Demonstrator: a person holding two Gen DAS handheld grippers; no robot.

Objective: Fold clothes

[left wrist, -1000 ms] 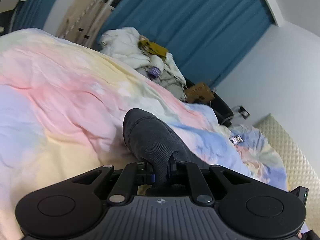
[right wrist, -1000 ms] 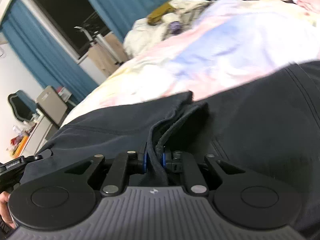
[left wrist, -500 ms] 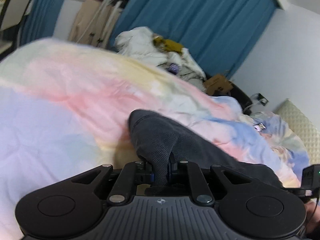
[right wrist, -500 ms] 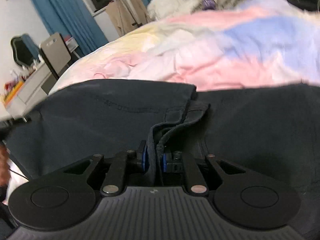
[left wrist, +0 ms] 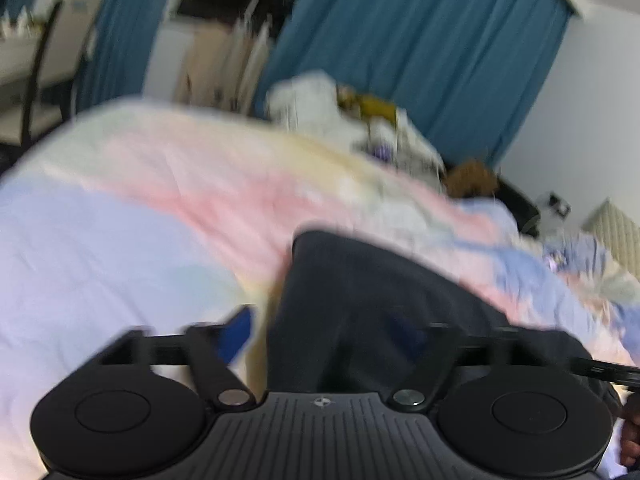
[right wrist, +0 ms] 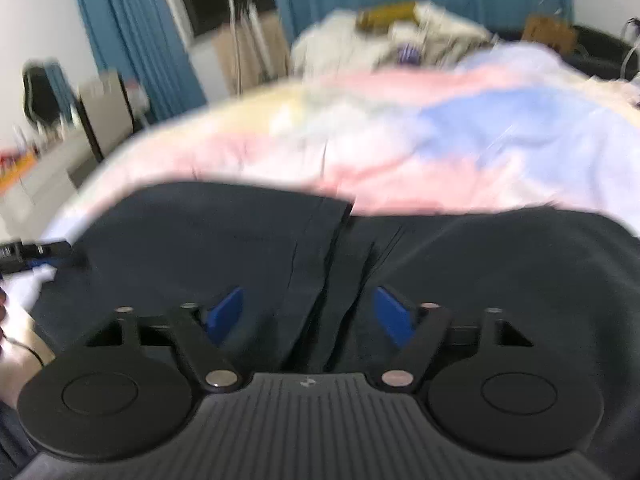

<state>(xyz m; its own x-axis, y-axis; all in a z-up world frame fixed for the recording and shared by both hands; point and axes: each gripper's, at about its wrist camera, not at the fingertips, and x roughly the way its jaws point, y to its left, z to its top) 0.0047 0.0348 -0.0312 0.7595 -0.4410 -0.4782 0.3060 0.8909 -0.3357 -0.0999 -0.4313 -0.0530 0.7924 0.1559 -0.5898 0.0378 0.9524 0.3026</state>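
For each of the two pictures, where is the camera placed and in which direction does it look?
Left wrist: sits on the left gripper, looking across the dark garment and the pastel bedcover toward blue curtains; its opening jaws show.
Right wrist: sits on the right gripper, looking over the garment toward the same curtains; opening jaws and a hand show.
Shared: garment, bedcover, curtains, white pile.

Pastel duvet (left wrist: 120,240), teal curtains (left wrist: 420,60), heaped white bedding (right wrist: 340,40) behind.

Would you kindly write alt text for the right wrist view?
The right gripper is opening over a dark garment lying on a pastel bedspread, its blue-padded fingers clear of the fabric fold between them. Blue curtains hang behind; the view is blurred.
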